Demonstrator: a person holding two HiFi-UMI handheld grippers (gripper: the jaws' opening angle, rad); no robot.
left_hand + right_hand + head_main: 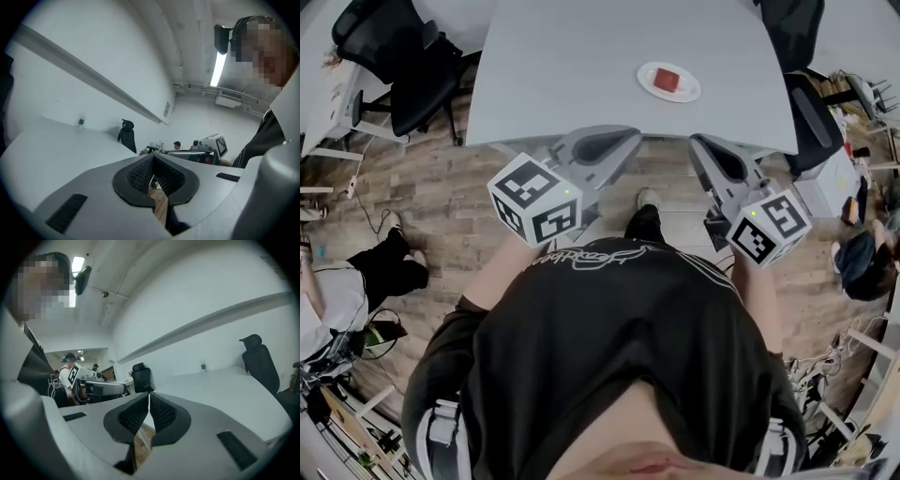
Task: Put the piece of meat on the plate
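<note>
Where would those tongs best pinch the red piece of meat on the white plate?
Probably its two opposite sides, coming straight down from above: the meat is a small blocky piece lying flat in the middle of the plate, whose rim rings it.

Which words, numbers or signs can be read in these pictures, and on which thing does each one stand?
No text reads clearly.
Shirt print: script lettering, too distorted to read.
Left marker cube, right marker cube: square patterns only, no letters.
Wall sign: too small.
Bottle label: too small.
</note>
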